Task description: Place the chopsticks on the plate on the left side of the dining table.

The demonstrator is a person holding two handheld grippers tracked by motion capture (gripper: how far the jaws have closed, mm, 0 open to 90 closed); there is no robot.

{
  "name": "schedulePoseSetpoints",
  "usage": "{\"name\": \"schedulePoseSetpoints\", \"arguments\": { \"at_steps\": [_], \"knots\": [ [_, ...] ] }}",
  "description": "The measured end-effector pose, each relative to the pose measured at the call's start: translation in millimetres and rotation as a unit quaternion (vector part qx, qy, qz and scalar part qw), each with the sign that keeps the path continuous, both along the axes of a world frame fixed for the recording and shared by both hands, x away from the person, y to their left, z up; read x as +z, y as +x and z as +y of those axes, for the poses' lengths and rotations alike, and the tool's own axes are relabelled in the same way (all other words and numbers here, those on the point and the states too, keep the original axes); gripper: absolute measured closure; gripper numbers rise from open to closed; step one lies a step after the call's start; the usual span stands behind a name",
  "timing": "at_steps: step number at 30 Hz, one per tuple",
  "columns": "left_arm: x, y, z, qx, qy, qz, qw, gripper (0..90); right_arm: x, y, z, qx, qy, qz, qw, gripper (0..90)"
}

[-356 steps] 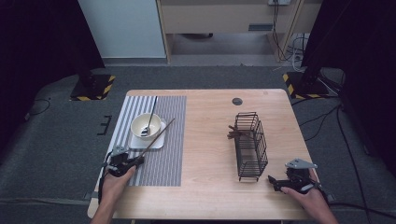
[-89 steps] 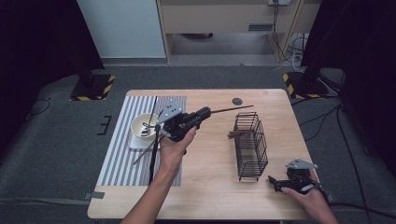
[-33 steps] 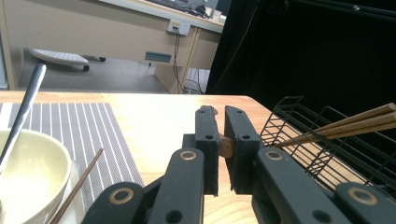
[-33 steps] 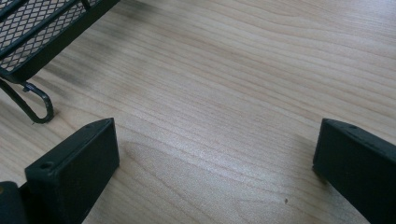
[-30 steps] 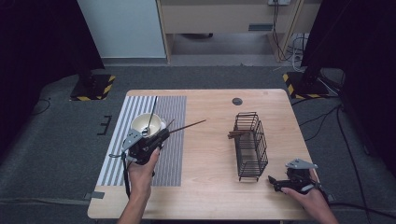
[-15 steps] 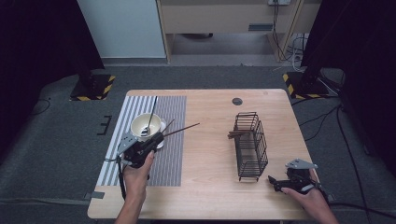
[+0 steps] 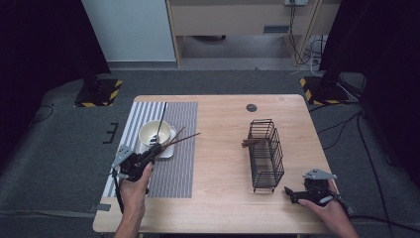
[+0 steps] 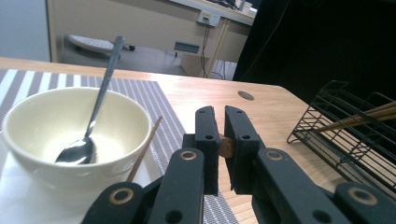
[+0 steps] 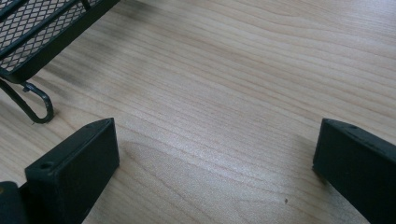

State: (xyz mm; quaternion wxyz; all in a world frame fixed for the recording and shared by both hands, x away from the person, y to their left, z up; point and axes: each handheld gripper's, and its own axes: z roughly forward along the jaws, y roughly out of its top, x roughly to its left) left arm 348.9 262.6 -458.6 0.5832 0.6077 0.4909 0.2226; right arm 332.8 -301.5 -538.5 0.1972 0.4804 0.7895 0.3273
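Now left gripper (image 7: 157,150) pinching chopstick (image 7: 184,139) beside bowl (image 7: 154,134); keep pinch firm, stick level, clear rim. Right gripper (image 7: 291,192) spread, resting on desk (image 7: 223,124).

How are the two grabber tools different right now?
The left gripper has its jaws shut on a chopstick, while the right gripper is open with nothing between its jaws. The left gripper is over the striped mat by the bowl; the right gripper rests on bare wood near the wire basket. Both are black and hand-held.
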Motion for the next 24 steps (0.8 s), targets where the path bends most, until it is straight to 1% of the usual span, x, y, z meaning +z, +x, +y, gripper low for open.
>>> {"name": "schedulePoseSetpoints", "arguments": {
  "at_steps": [6,11,13,15,21,24],
  "knots": [
    [-2.8,-0.9,7.9,0.008,0.005,0.002,1.0000,83.9,0.0,0.0,0.0,0.000,0.000,0.000,1.0000,0.2],
    [-2.6,-0.5,12.3,0.015,-0.002,-0.001,0.9999,83.9,0.0,0.0,0.1,-0.001,0.000,0.000,1.0000,0.2],
    [-2.8,-0.4,12.8,0.016,0.000,-0.001,0.9999,83.9,0.0,0.0,0.1,-0.001,0.000,0.000,1.0000,0.2],
    [-3.6,0.1,14.1,0.016,0.007,0.001,0.9998,83.9,0.0,0.0,0.1,-0.001,0.000,0.000,1.0000,0.2],
    [-4.8,1.6,18.2,0.023,0.010,0.002,0.9997,83.9,0.0,0.0,0.2,-0.001,0.000,0.000,1.0000,0.2],
    [-5.7,1.7,18.6,0.022,0.017,0.005,0.9996,83.9,0.0,0.0,0.2,-0.001,0.000,0.000,1.0000,0.2]
  ]
}}
